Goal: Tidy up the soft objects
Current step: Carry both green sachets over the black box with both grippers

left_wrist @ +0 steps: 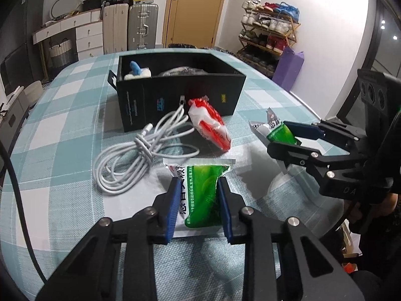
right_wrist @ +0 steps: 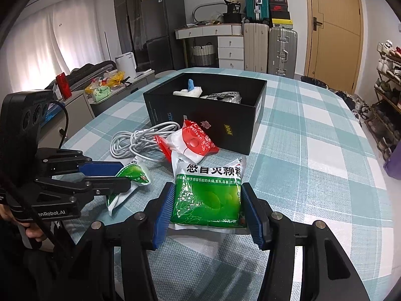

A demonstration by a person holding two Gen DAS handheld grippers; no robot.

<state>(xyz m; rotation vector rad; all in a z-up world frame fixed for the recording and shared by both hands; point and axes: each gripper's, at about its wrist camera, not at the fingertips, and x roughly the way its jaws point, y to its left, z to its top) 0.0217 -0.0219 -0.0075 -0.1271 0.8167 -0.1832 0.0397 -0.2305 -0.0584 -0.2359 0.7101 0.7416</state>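
The green-and-white sachet (right_wrist: 209,193) between the right tongs carries large Chinese characters reading 感冒灵颗粒. The red-and-white packet (right_wrist: 194,141) reads "balloon glue". The left tongs' black body (right_wrist: 47,212) shows "enRobot.AI", its first letters hidden.

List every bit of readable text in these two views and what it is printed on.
"感冒灵颗粒": green sachet in the right tongs.
"balloon glue": red-and-white packet.
"enRobot.AI", start cut off: left tongs body.
"D A": right tongs body, left view.
Fine print on both sachets, including the left one, and on the black box: too small to read.
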